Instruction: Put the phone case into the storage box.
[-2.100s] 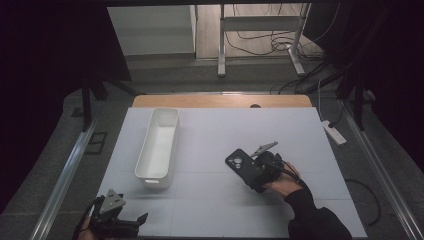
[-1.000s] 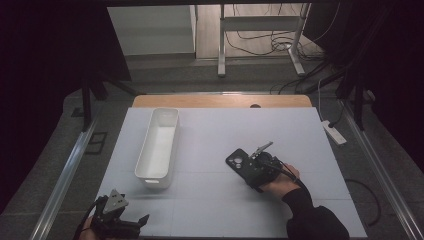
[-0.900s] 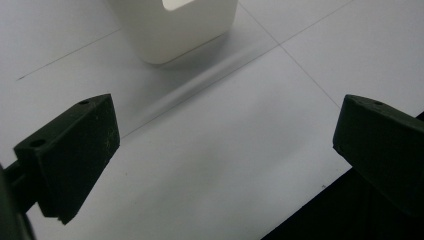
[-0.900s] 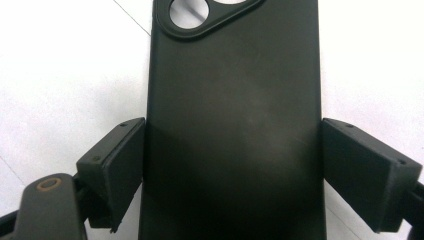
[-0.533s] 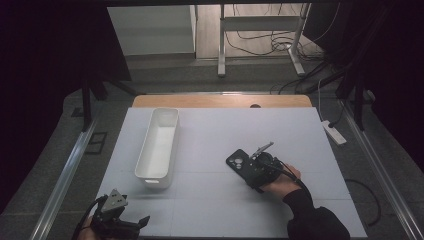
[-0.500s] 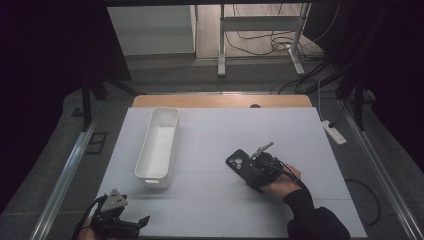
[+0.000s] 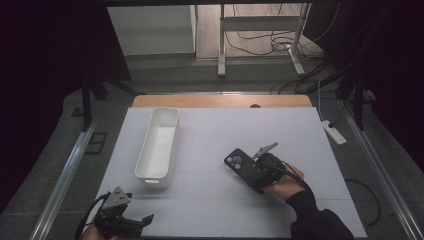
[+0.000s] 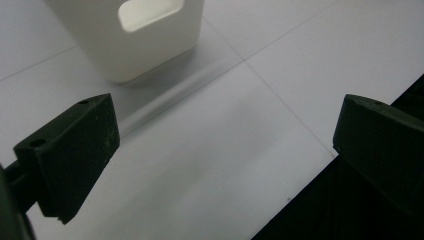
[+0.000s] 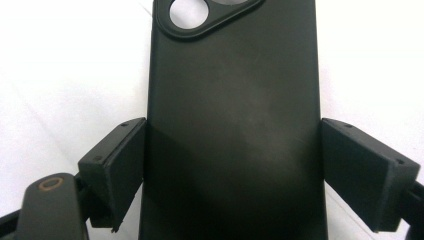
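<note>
Your right gripper [image 9: 232, 172] pinches the black phone case [image 9: 235, 115] by its slick edges; tilt it and it could slip out onto the table [image 7: 210, 210], left gripper [image 8: 225, 155] spread idle.

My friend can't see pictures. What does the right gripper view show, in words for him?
A black phone case stands between the right claw, whose two black jaws press against its long sides. Its back faces the camera, with the camera cutout at the top, and a white table lies behind it.

Both handheld grippers [image 7: 257, 172] were matte black with blocky screw-holed jaws, trailing black cables; the person's sleeve [image 7: 317, 220] was dark.
</note>
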Demonstrator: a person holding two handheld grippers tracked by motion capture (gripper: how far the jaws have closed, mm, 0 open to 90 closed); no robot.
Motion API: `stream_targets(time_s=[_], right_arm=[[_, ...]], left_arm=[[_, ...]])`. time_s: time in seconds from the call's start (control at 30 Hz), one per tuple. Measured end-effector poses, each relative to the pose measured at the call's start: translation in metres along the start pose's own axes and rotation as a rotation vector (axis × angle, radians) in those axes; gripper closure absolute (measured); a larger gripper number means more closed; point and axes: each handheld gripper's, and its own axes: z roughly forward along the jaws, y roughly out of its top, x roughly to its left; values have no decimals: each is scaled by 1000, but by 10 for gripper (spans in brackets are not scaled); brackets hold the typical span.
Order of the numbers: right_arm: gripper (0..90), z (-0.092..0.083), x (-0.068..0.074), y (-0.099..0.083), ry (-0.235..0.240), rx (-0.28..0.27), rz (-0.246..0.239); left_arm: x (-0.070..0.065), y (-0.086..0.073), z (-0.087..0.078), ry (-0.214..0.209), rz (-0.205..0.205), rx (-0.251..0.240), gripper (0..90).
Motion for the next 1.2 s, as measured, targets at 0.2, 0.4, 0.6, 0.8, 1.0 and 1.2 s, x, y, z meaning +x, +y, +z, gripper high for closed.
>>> stream_targets(time_s=[0.2,0.4,0.6,0.8,1.0,1.2], right_arm=[[155,-6,3,0,29,-16,-11],[156,-14,4,-2,47,-43,-14],[156,-22,6,-6,64,-72,-27],[156,-31,7,-10,78,-108,-30],[156,-39,9,-14,95,-140,-48],[156,-45,11,-18,116,-167,-63]], left_arm=[[-7,9,4,-42,36,-16,0],[-12,17,9,-87,74,-33,0],[-16,26,13,-115,90,-62,0],[-19,41,17,-137,126,-81,0],[-16,53,23,-148,120,-100,0],[-13,63,28,-179,146,-110,0]])
